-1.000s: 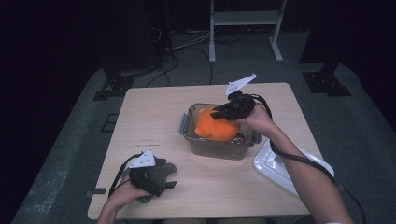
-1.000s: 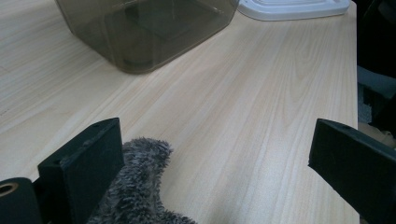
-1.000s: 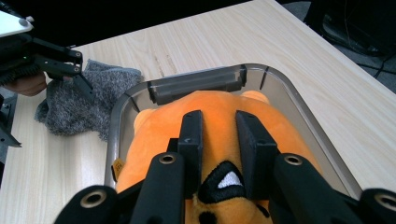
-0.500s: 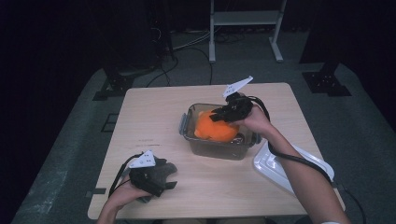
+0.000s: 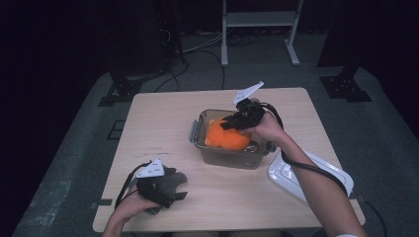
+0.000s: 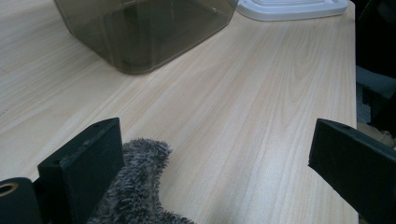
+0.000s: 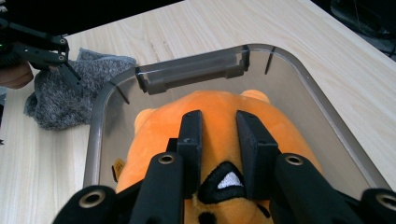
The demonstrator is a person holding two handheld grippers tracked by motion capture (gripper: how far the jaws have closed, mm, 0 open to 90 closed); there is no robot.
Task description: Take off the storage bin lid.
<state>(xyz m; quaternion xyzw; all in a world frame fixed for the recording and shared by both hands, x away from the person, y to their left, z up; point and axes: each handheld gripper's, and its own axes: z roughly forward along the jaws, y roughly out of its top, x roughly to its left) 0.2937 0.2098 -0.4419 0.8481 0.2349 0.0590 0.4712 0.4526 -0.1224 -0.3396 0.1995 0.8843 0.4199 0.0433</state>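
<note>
Progress looks midway: right gripper (image 7: 219,140) pinches the orange plush toy (image 5: 226,138) inside the clear container (image 5: 197,129); white lid (image 5: 291,175) waits at four o'clock, left gripper (image 6: 219,154) gapes wide by the grey cloth (image 6: 135,191).

The grey furry cloth (image 6: 135,186) is cut off by the frame's bottom edge and partly hidden behind one of the fingers (image 6: 84,170).

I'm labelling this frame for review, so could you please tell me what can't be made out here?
- Orange plush toy: lower body, hidden in the right gripper view by the right gripper pinching it.
- Clear container: top cut off by the left gripper view's edge.
- Grey fuzzy cloth: mostly covered in the high view by the left gripper.
- White lid: partly crossed by the forearm.
</note>
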